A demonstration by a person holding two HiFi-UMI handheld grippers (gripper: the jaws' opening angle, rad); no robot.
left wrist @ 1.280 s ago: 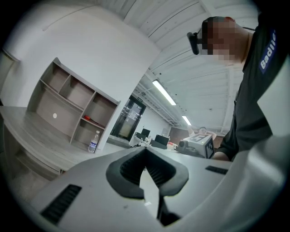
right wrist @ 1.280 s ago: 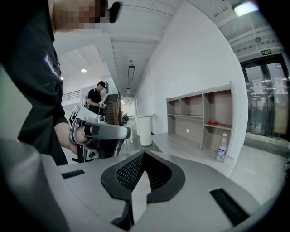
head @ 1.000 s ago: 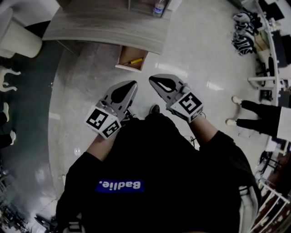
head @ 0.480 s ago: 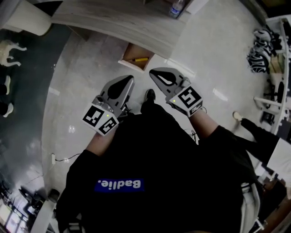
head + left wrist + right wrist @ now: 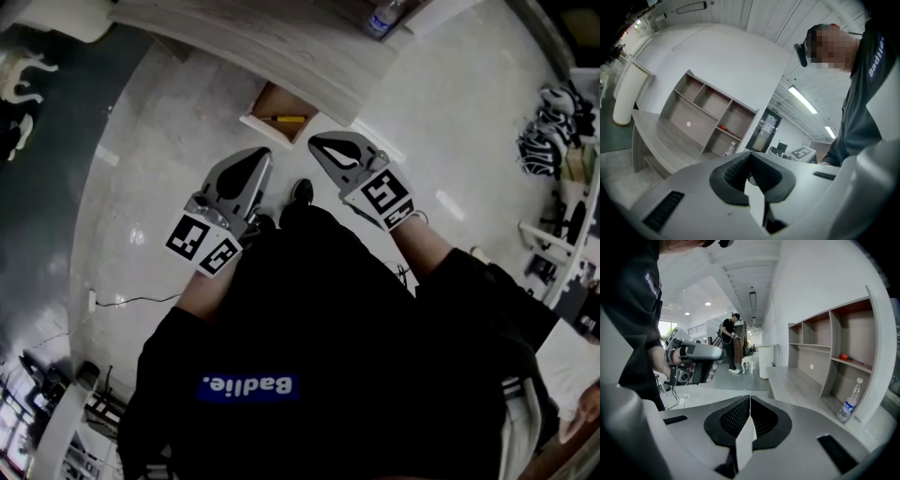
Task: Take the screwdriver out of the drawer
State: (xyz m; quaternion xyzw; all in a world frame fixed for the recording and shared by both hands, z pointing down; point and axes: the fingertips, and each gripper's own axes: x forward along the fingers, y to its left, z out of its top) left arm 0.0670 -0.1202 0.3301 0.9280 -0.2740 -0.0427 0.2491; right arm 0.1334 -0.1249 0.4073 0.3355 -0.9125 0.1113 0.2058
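Note:
A small wooden drawer (image 5: 265,101) stands pulled out from under the curved grey desk (image 5: 281,42). A yellow-handled screwdriver (image 5: 282,119) lies inside it. My left gripper (image 5: 255,155) is held just short of the drawer's front edge, shut with nothing in it; in its own view the left gripper (image 5: 749,157) points level, over the desk top. My right gripper (image 5: 315,142) hangs to the right of the drawer, also shut and empty. Seen from its own camera, the right gripper (image 5: 750,399) has its pads pressed together.
A water bottle (image 5: 850,404) stands on the desk by an open shelf unit (image 5: 710,122), and a red-handled tool (image 5: 851,358) lies on one shelf. A white cylinder (image 5: 626,98) stands at the desk's end. A person (image 5: 729,341) stands far off. Shoes (image 5: 548,141) lie on the floor at right.
Both grippers have come nearer to the open drawer and sunk a little, staying shut. The head view has swung, so the desk and drawer sit slightly higher and more to the right.

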